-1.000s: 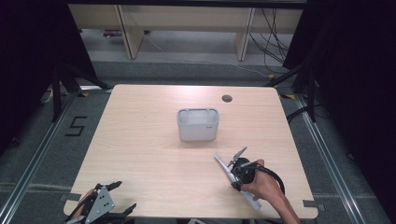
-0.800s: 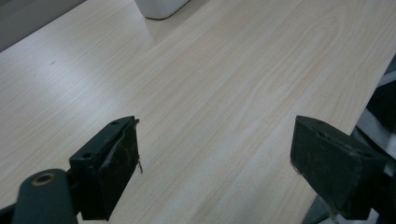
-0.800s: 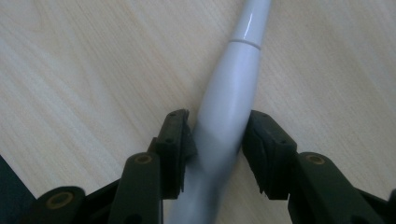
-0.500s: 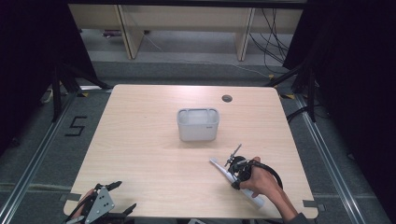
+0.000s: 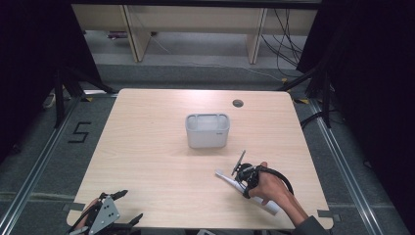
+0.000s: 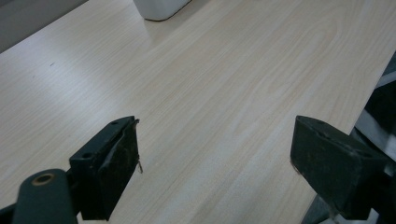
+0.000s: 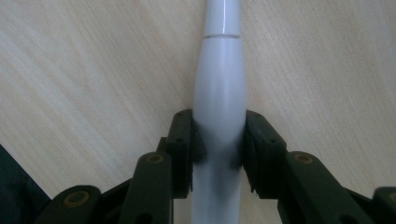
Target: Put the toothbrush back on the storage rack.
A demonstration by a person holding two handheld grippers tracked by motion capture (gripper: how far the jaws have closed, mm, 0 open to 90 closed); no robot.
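Note:
A long white handle-shaped object (image 5: pixel 230 180) (image 7: pixel 220 88) lies low over the front right of the wooden table (image 5: pixel 156 147). My right gripper (image 5: pixel 243 177) (image 7: pixel 219 140) is shut on its thick middle, both pads pressed against its sides. Its narrower end points toward the table's middle. My left gripper (image 5: pixel 117 209) (image 6: pixel 215 163) hovers at the front left corner, jaws wide apart with only bare wood between them. A white rectangular bin (image 5: pixel 207 130) (image 6: pixel 159 7) stands at the table's centre, apart from both grippers.
A round cable hole (image 5: pixel 238 103) sits near the back right edge of the table. Beyond the table are wooden shelf legs, floor cables and a floor marking "5" at the left. Metal rails run along both sides.
My right gripper, holding the white object, has slid slightly toward the front and lower over the table. The left gripper has stayed in place.

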